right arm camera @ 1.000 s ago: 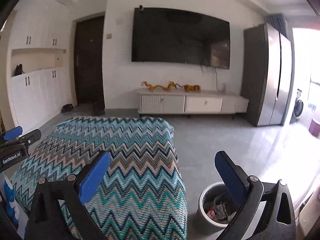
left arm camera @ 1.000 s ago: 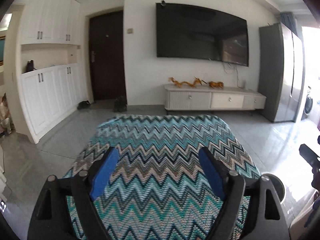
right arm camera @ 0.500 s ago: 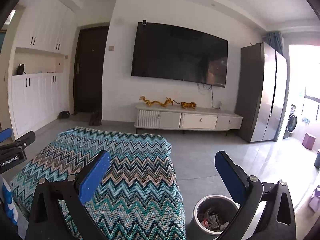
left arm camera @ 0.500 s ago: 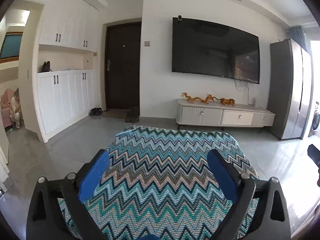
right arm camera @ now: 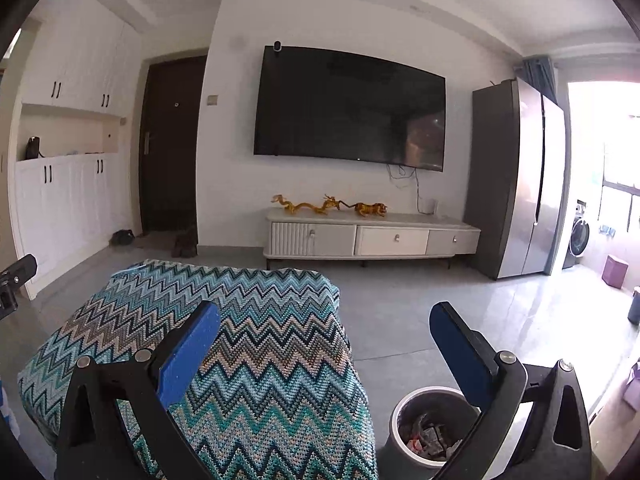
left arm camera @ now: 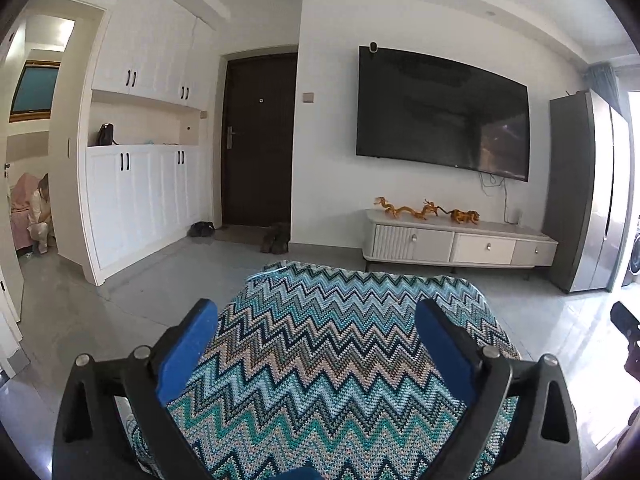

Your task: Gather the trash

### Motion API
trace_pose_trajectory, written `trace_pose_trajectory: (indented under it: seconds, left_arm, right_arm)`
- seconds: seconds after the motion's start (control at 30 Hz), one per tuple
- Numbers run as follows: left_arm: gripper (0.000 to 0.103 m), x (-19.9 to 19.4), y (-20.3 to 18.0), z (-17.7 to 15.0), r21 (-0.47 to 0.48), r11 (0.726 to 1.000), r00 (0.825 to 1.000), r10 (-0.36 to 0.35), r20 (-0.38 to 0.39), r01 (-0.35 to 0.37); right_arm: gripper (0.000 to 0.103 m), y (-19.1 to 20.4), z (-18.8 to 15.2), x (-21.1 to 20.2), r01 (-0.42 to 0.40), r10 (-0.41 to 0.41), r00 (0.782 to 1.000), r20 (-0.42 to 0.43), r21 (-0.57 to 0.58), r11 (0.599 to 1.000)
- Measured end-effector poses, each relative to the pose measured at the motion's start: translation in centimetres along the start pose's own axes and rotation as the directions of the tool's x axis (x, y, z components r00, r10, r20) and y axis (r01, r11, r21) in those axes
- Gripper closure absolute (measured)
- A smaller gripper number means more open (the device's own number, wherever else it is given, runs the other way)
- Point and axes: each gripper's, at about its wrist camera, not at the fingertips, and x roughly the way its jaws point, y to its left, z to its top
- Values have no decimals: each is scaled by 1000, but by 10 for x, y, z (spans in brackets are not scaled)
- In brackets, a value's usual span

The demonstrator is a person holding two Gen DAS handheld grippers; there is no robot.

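Left wrist view: left claw [left arm camera: 316, 344] wide open, just been opening, nothing between the blue pads. Only the zigzag cloth [left arm camera: 340, 360] on the table below. No trash here.

Right wrist view: right claw [right arm camera: 324, 344] wide open, empty. Trash [right arm camera: 426, 434] down in the round bin [right arm camera: 400, 412], on the floor just right of the zigzag cloth, under the right finger. Looks like crumpled paper and wrappers: probably light, soft, easy to squash. Best to pinch a scrunched lump in the middle.
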Motion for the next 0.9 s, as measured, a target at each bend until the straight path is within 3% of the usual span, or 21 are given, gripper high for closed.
trace_pose_trajectory:
  seconds: [0.9]
  left_arm:
    - [3, -2, -27, -3, 64, 996, 998, -61, -7, 61]
  right_arm:
    - [0, -9, -7, 9, 15, -15, 1000, -3, 27, 1000]
